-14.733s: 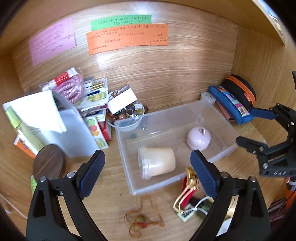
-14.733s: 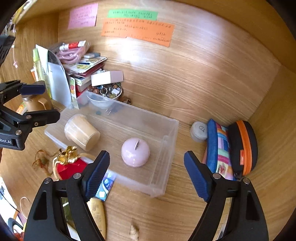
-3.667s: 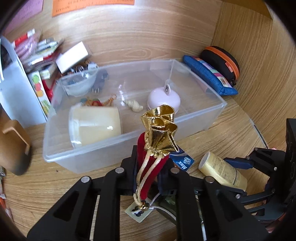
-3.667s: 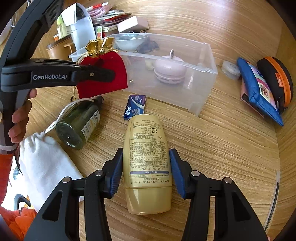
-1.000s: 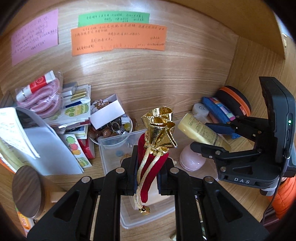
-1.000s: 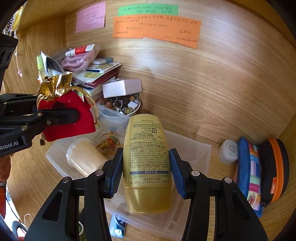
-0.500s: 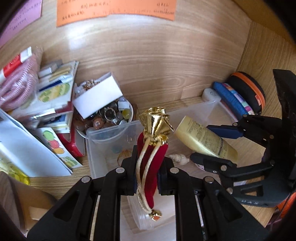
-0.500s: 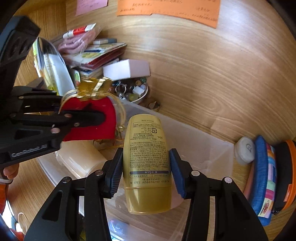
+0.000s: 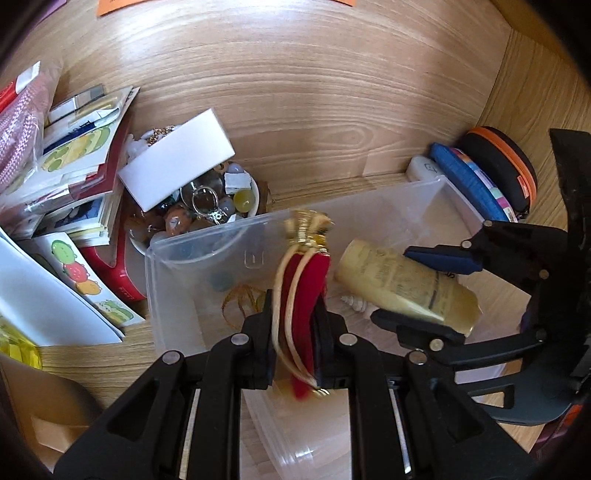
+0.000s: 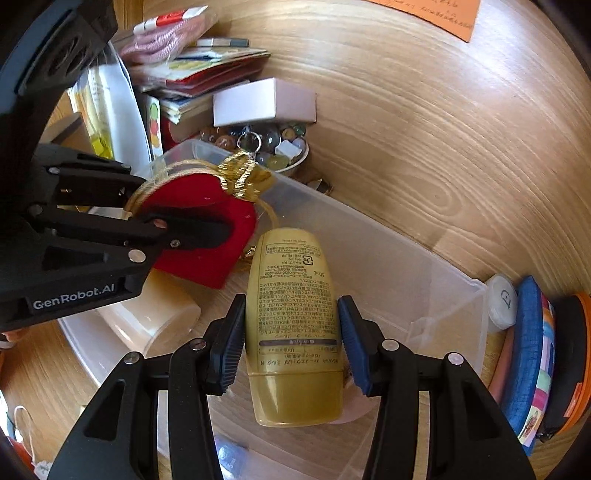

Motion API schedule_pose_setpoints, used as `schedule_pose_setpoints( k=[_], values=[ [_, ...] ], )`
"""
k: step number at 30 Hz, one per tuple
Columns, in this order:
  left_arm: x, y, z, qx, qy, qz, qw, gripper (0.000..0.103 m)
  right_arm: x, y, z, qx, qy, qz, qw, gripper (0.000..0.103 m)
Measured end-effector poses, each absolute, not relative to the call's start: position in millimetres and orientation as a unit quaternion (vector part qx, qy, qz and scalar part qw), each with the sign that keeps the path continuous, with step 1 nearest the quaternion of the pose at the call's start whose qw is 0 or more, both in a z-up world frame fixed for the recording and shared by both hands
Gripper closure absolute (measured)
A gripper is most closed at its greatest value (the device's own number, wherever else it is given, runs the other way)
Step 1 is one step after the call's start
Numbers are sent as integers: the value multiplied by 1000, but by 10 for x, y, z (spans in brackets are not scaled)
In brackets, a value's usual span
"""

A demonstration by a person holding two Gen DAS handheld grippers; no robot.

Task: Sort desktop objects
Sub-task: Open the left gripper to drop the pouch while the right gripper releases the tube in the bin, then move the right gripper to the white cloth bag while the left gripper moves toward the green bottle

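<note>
Red pouch clamped in left fingers, yellow tube in right; both above clear bin.

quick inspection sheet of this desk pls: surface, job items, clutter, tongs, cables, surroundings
Surface: light wooden desktop.
Job's things: clear plastic bin holding a cream cup; red velvet pouch with gold top; yellow printed tube.
Clutter: white bowl of beads, white box, stacked booklets, blue pencil case, black orange-zipped case.
Tongs: left tongs shut on the pouch; right tongs shut on the tube, both above the bin.
Cables: nothing seen.
Surroundings: wooden back wall, orange paper note.
</note>
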State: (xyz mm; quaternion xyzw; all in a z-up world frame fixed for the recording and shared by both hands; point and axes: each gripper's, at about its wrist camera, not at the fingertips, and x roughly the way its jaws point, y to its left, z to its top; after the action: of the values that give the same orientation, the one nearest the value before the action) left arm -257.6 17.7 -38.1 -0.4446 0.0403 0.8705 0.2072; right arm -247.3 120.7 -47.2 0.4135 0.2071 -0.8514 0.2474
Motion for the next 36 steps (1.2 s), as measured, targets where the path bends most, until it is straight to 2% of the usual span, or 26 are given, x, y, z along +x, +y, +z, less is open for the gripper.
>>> schedule_pose_setpoints(
  k=[2, 4, 7, 12, 18, 23, 26, 31, 36],
  values=[
    [-2580, 192, -388, -449, 40, 868, 209, 89, -2486, 1194, -494, 416, 211, -849, 247, 59],
    [-2590, 192, -392, -453, 36, 865, 213, 89, -2491, 1181, -501, 417, 216, -847, 248, 68],
    [-2603, 180, -397, -456, 34, 863, 215, 89, -2505, 1173, -501, 419, 223, -846, 245, 74],
    [-2582, 192, -401, -457, 45, 861, 218, 84, -2542, 1196, -562, 430, 226, -841, 238, 74],
    [-2546, 256, -408, -454, 54, 860, 227, 71, -2508, 1226, -514, 420, 240, -846, 227, 74],
    [-2499, 341, -393, -453, 62, 859, 231, 53, -2457, 1292, -440, 411, 248, -850, 217, 74],
    [-2485, 309, -360, -448, 59, 864, 223, 42, -2428, 1359, -404, 409, 249, -853, 210, 71],
    [-2487, 241, -303, -450, 43, 865, 218, 41, -2365, 1495, -296, 401, 243, -862, 195, 60],
    [-2415, 225, -253, -450, 43, 867, 210, 41, -2353, 1536, -178, 390, 238, -869, 189, 54]
  ],
)
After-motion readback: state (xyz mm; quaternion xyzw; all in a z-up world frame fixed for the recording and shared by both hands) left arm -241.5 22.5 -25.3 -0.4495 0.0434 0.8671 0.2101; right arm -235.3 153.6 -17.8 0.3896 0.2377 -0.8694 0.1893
